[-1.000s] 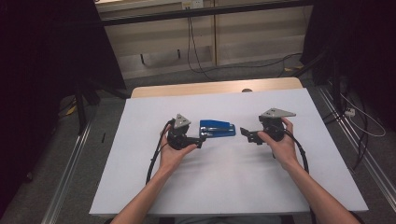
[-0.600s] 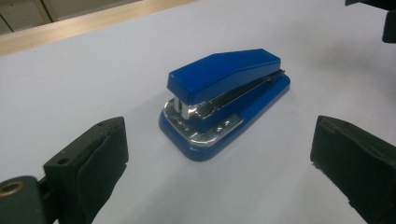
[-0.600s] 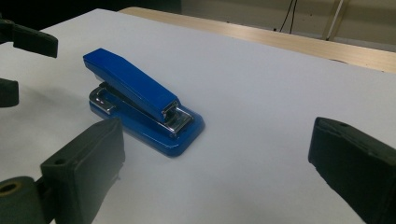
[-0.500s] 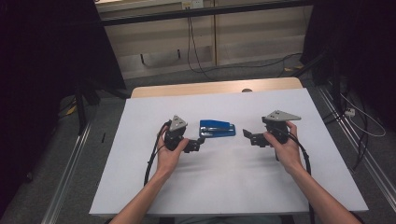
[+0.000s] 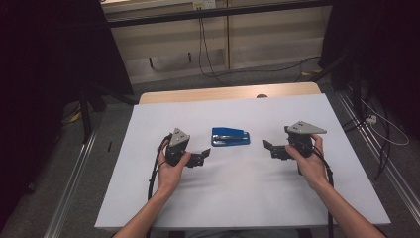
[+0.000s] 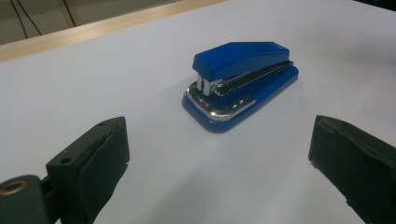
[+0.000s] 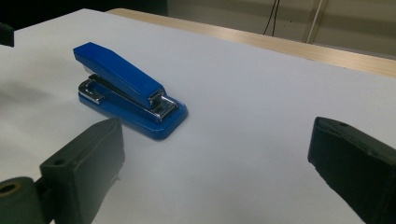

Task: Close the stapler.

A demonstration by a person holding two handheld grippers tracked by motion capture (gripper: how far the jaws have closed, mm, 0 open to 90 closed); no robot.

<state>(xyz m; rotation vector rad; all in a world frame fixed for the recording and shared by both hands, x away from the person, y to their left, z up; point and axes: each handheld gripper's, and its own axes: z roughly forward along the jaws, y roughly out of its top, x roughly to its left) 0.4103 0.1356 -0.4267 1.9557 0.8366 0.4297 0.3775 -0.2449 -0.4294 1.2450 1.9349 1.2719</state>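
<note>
Centrally, the blue stapler [image 5: 230, 136] lies between left gripper [image 5: 204, 154] and right gripper [image 5: 267, 147]; both spread, touching nothing.

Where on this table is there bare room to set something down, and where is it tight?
The white table top is bare behind the blue stapler up to the wooden edge, and along the near edge between the forearms. It is tight in the middle, where the open left gripper and open right gripper flank the stapler.
</note>
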